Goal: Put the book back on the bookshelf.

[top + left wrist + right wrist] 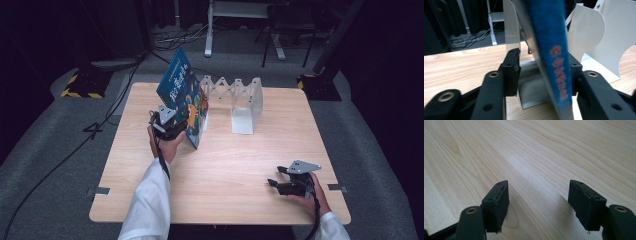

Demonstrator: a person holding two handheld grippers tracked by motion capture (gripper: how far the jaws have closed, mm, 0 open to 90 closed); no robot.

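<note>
A blue picture book (181, 92) stands tilted on its edge at the left end of a white zigzag book rack (241, 100). Its blue spine (554, 62) with red lettering runs up between the jaws of my left gripper (543, 67). The left pad (511, 72) stands clear of the book with a gap, while the right pad lies close against the cover. From above, the left gripper (172, 125) sits at the book's near lower corner. My right gripper (272, 184) rests low over the table's near right part, its jaws (544, 202) open on bare wood.
The wooden table (225, 165) carries the rack's white metal dividers (594, 37) just beyond the book. Cables (60, 165) trail across the grey floor at the left. Stand bases with yellow-black stripes (80, 85) and desk legs stand behind the table.
</note>
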